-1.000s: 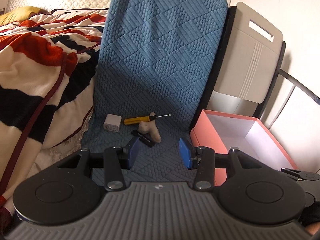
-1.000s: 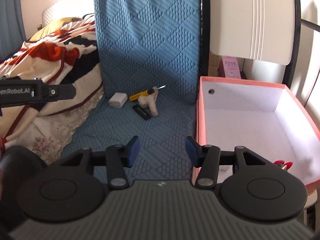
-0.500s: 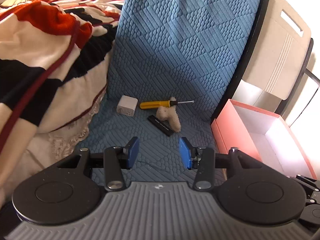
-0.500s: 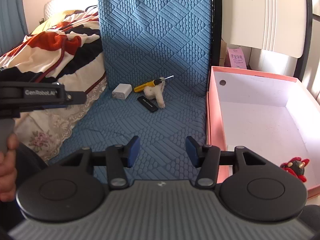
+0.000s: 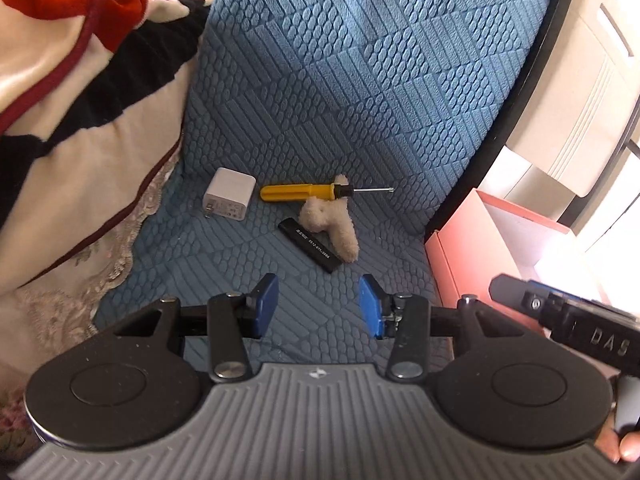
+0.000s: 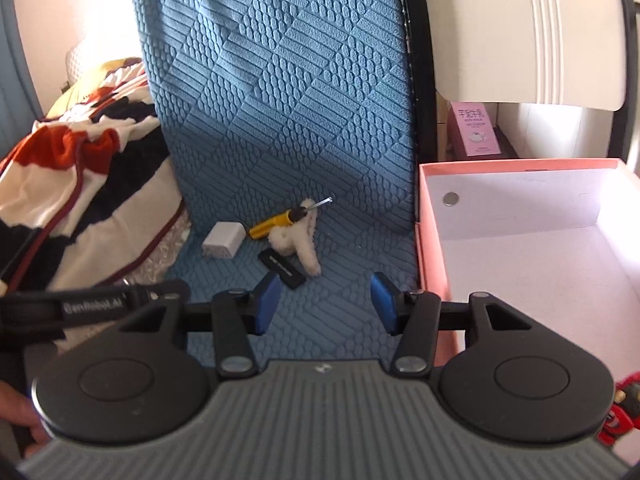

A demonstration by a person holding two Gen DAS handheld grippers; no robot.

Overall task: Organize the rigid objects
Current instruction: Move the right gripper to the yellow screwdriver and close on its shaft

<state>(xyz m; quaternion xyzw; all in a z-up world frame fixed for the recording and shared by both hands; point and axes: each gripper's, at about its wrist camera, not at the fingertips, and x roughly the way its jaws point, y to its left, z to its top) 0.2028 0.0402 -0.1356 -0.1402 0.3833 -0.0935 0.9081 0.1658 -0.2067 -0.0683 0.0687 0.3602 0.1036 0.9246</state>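
Observation:
On the blue quilted mat (image 5: 320, 128) lie a white charger (image 5: 229, 199), a yellow screwdriver (image 5: 298, 191), a black bar (image 5: 310, 244) and a cream plush toy (image 5: 334, 220). They also show in the right wrist view: charger (image 6: 223, 241), screwdriver (image 6: 276, 220), bar (image 6: 282, 269), plush (image 6: 298, 242). My left gripper (image 5: 319, 306) is open and empty, just short of the black bar. My right gripper (image 6: 325, 304) is open and empty, beside the pink box (image 6: 430, 248).
The pink box with white inside (image 5: 460, 252) stands right of the mat; a small red figure (image 6: 618, 412) lies in its near corner. A striped blanket (image 5: 80, 80) rises at the left. A white chair back (image 6: 520, 32) stands behind the box.
Both grippers have moved forward and closer to the objects on the mat. The left gripper has tilted down towards them. Both stay open.

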